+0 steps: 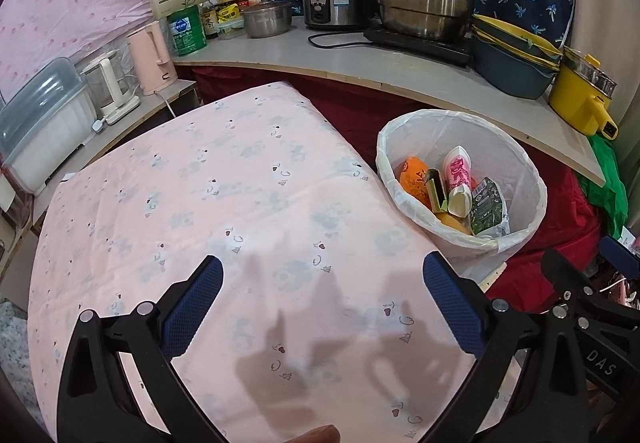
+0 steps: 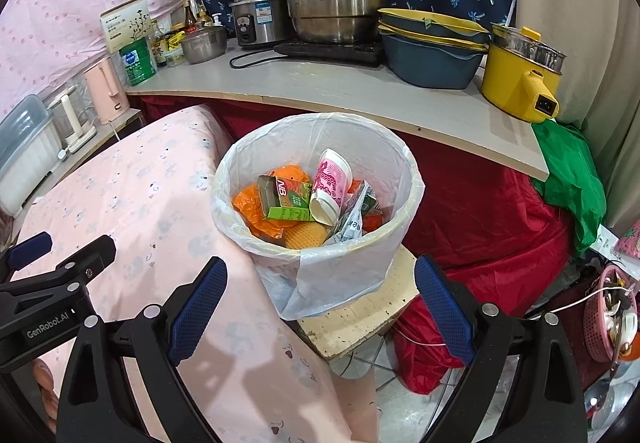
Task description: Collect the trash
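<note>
Setting: cramped kitchen corner with a curved grey shelf (image 2: 340,87) carrying steel pots, a rice cooker and a yellow electric pot; under and in front of it, a surface under a pink printed cloth (image 1: 224,227).
Landmark: white lined bin (image 2: 408,179), standing on a small worn board just beside the cloth's right edge and below the shelf.
Trash: all of it that shows is inside the bin: an orange wrapper (image 2: 250,205), a green carton (image 2: 290,199), a pink-and-white paper cup (image 2: 332,187) tipped on its side, a crumpled printed pack (image 2: 352,223), and a yellow piece at the near wall.
Cloth beside the bin: no loose trash visible on the part in view.
Left gripper (image 1: 322,301): jaws spread wide, nothing between them; hovers over the cloth, left of the bin, aimed across the cloth.
Right gripper (image 2: 320,301): jaws spread wide, empty; hangs just short of the bin's near rim, aimed into its mouth, with the liner's loose flap between the fingers in that view.
Person: fingertips show at the bottom edge of the left view and beside the left tool in the right view.
Stage, as a judgement: collecting looks finished or nearly so, since both tools are empty and the bin is loaded.
Doing it well: scan the cloth away from the bin for stray bits; keep both tools clear of the thin liner so it does not snag or pull the bin off its board.
Risk: the bin looks light and could tip if nudged.
</note>
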`<state>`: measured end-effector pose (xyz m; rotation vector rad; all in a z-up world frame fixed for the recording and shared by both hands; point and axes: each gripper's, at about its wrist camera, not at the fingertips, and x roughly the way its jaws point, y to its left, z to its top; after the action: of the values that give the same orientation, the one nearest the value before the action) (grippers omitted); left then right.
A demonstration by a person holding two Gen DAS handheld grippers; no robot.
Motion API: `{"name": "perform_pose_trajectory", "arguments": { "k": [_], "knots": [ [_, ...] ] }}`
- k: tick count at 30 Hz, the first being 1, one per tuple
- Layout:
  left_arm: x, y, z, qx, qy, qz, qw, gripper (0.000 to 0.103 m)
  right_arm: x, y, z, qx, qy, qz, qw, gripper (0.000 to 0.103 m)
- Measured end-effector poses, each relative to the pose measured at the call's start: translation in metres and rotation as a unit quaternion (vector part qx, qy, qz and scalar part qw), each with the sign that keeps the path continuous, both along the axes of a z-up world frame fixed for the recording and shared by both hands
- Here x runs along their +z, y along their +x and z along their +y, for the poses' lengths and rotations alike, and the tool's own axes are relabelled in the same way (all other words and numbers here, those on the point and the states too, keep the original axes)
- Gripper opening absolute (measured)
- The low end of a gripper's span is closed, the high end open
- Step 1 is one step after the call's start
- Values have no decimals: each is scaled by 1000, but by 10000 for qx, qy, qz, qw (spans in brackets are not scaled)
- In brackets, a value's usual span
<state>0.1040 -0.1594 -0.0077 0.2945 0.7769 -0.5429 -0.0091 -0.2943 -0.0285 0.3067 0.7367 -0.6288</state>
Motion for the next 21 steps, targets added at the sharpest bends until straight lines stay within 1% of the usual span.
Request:
{"name": "perform_pose_trajectory", "arguments": {
  "k": [7,21],
  "knots": [
    [-3,3,1,64,68,-19,10000,96,-3,1,1,10,-64,69,10000,91],
    [-6,5,2,249,116,-38,9996,96,-6,1,2,33,-42,116,9999,91]
  ]
}}
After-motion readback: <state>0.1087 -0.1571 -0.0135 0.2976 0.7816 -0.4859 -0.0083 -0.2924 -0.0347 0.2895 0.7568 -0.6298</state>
